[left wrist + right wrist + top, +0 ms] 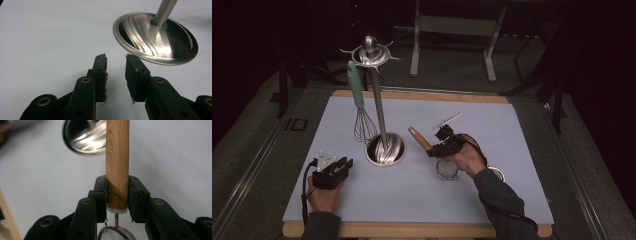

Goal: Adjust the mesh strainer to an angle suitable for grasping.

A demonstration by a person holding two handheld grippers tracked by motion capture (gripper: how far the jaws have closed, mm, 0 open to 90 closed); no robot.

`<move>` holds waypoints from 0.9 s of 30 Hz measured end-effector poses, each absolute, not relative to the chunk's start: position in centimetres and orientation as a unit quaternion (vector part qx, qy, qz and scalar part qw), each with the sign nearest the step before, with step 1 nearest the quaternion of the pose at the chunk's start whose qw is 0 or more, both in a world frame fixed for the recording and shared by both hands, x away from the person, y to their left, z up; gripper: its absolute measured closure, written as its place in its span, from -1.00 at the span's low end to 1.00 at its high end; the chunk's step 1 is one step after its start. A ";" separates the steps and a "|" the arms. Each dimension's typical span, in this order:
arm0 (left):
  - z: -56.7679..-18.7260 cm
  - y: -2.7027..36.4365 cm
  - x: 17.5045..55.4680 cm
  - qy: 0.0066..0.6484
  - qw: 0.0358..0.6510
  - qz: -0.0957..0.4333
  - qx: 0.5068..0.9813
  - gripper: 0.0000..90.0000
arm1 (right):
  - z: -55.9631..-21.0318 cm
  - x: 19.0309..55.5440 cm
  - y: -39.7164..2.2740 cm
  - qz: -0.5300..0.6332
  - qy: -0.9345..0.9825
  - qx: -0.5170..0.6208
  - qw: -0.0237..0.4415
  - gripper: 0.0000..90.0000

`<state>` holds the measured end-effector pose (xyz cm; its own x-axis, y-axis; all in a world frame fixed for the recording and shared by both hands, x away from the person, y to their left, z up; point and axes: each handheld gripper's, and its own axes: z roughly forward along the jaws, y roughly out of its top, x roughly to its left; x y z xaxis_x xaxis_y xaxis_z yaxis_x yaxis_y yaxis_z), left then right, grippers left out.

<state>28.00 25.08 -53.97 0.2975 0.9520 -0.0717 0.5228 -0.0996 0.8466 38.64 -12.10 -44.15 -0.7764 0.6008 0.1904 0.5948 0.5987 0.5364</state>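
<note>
Strainer (117, 170) mesh cut off below right tool (117, 195)

Grained wood handle (117, 157), glossy polished metal base (156, 37)

Overhead and both close claw cameras share the stand base (385, 149).

The left gripper (343, 163) rests low with jaws parted and empty, while the right gripper (435, 148) is raised, jaws clamped.
</note>
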 end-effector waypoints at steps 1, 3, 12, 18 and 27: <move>-54.0 25.1 28.0 0.532 0.409 0.262 0.694 0.57 | -44.1 38.5 -12.1 0.301 0.894 0.332 0.006 0.57; -54.0 25.1 28.0 0.532 0.409 0.262 0.694 0.57 | -44.0 38.3 -11.9 0.304 0.895 0.327 0.010 0.57; -54.0 25.1 28.0 0.532 0.409 0.263 0.694 0.57 | -43.0 37.4 -11.7 0.350 0.882 0.314 0.022 0.57; -54.0 25.1 28.0 0.532 0.408 0.262 0.694 0.57 | -42.3 36.9 -11.7 0.378 0.873 0.306 0.030 0.57; -54.0 25.0 28.0 0.532 0.406 0.262 0.695 0.57 | -40.9 36.2 -11.4 0.398 0.866 0.299 0.045 0.57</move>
<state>28.03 25.02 -53.98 0.2967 0.9526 -0.0671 0.5269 -0.1047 0.8434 36.22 -11.45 -40.94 -0.8173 0.5534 0.1604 0.4820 0.5040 0.7167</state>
